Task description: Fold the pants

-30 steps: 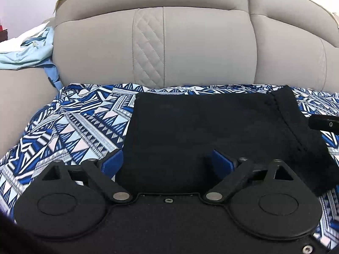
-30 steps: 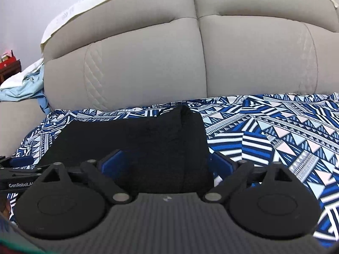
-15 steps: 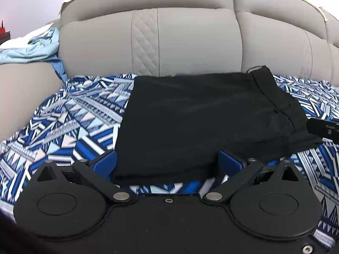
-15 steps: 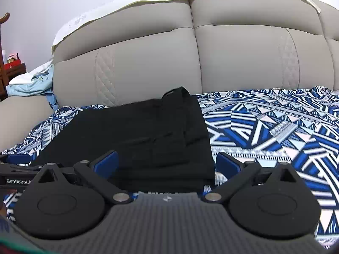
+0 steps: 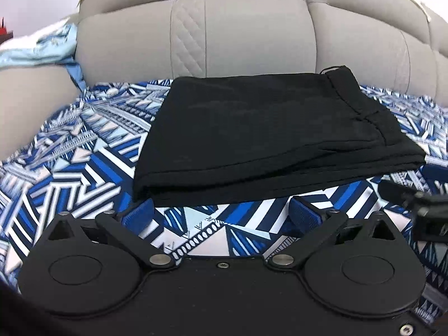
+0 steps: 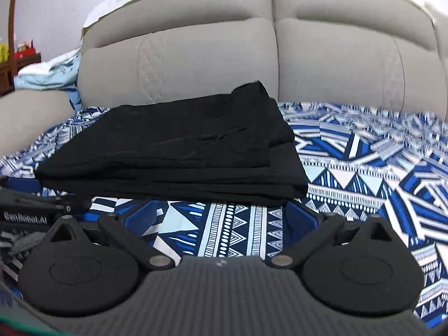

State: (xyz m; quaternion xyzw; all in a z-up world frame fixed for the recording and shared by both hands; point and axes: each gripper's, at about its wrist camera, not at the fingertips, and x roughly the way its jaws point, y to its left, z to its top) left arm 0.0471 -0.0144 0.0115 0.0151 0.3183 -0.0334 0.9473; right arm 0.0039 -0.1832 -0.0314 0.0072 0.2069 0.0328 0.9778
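Note:
The black pants [image 5: 263, 137] lie folded in a flat rectangular stack on the blue-and-white patterned sofa cover [image 5: 70, 168]; they also show in the right wrist view [image 6: 179, 151]. My left gripper [image 5: 221, 212] is open and empty, a little short of the stack's near edge. My right gripper [image 6: 221, 215] is open and empty, also just short of the near edge. The right gripper's tip shows at the right edge of the left wrist view [image 5: 425, 204]; the left gripper shows at the left edge of the right wrist view [image 6: 28, 210].
The grey sofa backrest [image 5: 246, 33] rises right behind the pants. A light blue cloth [image 5: 39, 50] lies on the left armrest. Wooden furniture [image 6: 14, 42] stands far left. Patterned cover [image 6: 378, 168] extends to the right of the pants.
Both grippers have pulled back from the pants and risen. A second ago their fingers were at or over the stack's near edge; now a strip of patterned cover shows between fingers and stack.

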